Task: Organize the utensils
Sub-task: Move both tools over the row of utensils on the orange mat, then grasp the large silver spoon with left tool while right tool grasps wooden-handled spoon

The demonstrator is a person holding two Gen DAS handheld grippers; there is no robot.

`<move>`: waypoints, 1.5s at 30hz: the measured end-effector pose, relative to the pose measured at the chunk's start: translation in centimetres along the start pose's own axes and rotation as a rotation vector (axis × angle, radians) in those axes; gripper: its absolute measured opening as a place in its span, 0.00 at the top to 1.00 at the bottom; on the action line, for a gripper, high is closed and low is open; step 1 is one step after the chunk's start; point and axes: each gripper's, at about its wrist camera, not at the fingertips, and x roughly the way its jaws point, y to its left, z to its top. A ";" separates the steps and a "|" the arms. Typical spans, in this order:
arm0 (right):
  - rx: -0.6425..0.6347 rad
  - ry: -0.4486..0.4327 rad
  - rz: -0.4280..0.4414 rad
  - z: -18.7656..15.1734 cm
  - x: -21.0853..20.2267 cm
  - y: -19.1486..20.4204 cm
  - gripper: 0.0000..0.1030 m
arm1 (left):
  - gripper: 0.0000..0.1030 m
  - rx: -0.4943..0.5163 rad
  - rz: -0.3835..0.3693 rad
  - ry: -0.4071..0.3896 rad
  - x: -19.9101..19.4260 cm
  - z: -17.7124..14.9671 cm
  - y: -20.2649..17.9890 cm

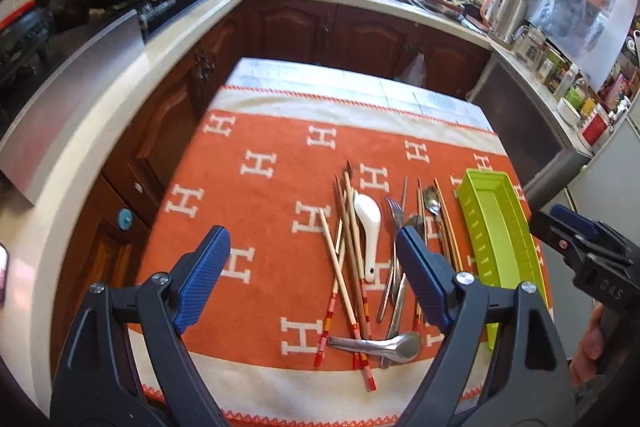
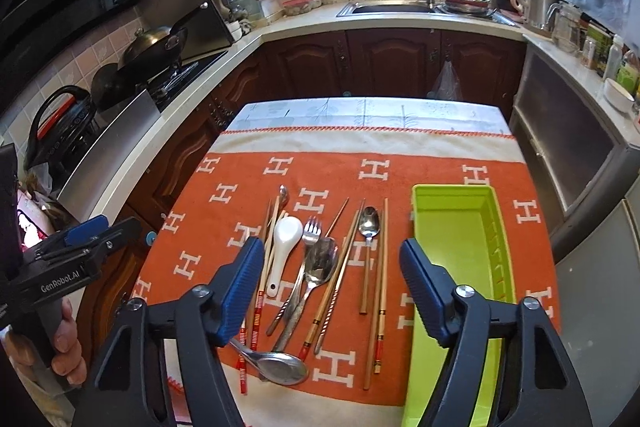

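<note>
I see the utensil pile lying loose at the middle of the tabletop [image 2: 500, 163]. Tray [image 2: 452, 251] sits at 3 o'clock of the pile, well apart from nothing, just beside the outer chopsticks [image 2: 380, 291]. Ceramic spoon [image 2: 286, 239] lies at 9 o'clock of the fork [image 2: 310, 239]. One metal spoon [image 2: 280, 367] lies crosswise at 6 o'clock of the pile. Sink [image 2: 384, 9] at 12 o'clock, behind the tabletop; stove [image 2: 180, 75] at 10 o'clock.

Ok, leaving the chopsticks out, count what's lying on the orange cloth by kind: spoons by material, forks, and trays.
Metal spoons: 4
White ceramic spoon: 1
Fork: 1
Green tray: 1
Total: 7
</note>
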 end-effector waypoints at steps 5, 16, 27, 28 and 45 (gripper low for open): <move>-0.027 0.063 0.035 -0.4 3.6 1.8 0.46 | 0.38 0.024 -0.024 0.060 2.8 -1.6 -0.1; -0.027 0.235 0.054 -4.4 11.6 3.2 0.49 | 0.51 0.194 -0.204 0.172 7.9 -6.2 -1.6; 0.081 0.308 -0.003 -6.6 13.9 -1.0 0.49 | 0.51 0.599 -0.369 0.228 9.4 -10.3 -6.4; 0.090 0.308 -0.009 -6.8 13.7 -1.4 0.49 | 0.51 0.638 -0.386 0.240 9.7 -10.6 -6.9; 0.215 0.277 -0.069 -9.3 9.3 -6.0 0.49 | 0.79 0.925 -0.433 0.437 13.5 -13.0 -11.7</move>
